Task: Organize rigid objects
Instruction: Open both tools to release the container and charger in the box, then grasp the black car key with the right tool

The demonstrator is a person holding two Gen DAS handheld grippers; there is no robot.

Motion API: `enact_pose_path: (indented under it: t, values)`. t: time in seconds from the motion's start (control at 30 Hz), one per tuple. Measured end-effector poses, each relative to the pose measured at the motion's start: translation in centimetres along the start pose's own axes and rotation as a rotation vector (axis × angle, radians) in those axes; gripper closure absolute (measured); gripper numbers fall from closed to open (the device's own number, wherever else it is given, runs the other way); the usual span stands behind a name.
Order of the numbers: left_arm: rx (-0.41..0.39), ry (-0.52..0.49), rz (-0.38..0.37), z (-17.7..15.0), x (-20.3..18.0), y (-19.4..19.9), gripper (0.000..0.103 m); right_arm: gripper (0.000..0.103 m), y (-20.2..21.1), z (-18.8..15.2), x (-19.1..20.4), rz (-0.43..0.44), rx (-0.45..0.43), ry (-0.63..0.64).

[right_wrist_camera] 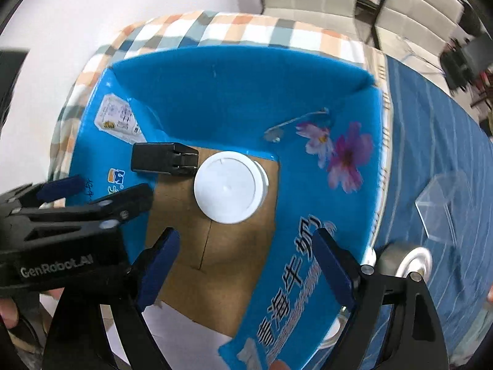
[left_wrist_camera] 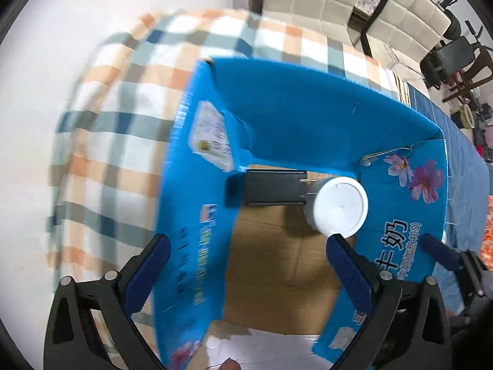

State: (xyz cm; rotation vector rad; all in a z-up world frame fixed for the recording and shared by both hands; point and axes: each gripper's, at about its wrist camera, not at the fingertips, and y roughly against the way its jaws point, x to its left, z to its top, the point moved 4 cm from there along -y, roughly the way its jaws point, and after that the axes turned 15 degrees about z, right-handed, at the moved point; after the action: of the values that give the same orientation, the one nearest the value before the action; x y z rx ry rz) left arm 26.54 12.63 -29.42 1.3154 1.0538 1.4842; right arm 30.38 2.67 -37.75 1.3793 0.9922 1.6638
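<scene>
Left wrist view looks down into a blue cardboard box point(left_wrist_camera: 308, 117) with its flaps spread open, standing on a tabletop point(left_wrist_camera: 101, 129) covered by a checked cloth. On the brown box floor lie a black plug adapter point(left_wrist_camera: 274, 186) and, touching its prongs, a white-lidded jar point(left_wrist_camera: 339, 206). The left hand-held gripper point(left_wrist_camera: 249, 280) hangs above the box with its blue-padded jaws wide apart and nothing between them. In the right wrist view the right hand-held gripper point(right_wrist_camera: 243, 271) is likewise spread open and empty above the same box point(right_wrist_camera: 240, 92), with the jar point(right_wrist_camera: 228, 186) just ahead of it and the adapter point(right_wrist_camera: 163, 158) beside the jar. A clear plastic container point(right_wrist_camera: 443, 203) and a roll of tape point(right_wrist_camera: 403, 260) sit outside the box on blue striped cloth.
</scene>
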Motion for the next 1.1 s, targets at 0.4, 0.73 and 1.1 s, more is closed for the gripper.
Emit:
enact_pose_path:
  t: [0.4,0.73,1.1]
  values:
    - [-0.238,0.04,0.11,-3.0,3.5,8.0,0.0,0.007,7.9,-2.9,1.1,-0.026,-0.172,-0.014]
    - [-0.393,0.024,0.066,-6.4,0.3,15.9,0.0,0.007,15.4,-6.5,0.2,0.058,-0.277,0.006]
    - [-0.309,-0.194,-0.033,-13.5,-13.3,15.0,0.0,0.007,18.7,-15.1,-14.2,0.101,-0.235,-0.237]
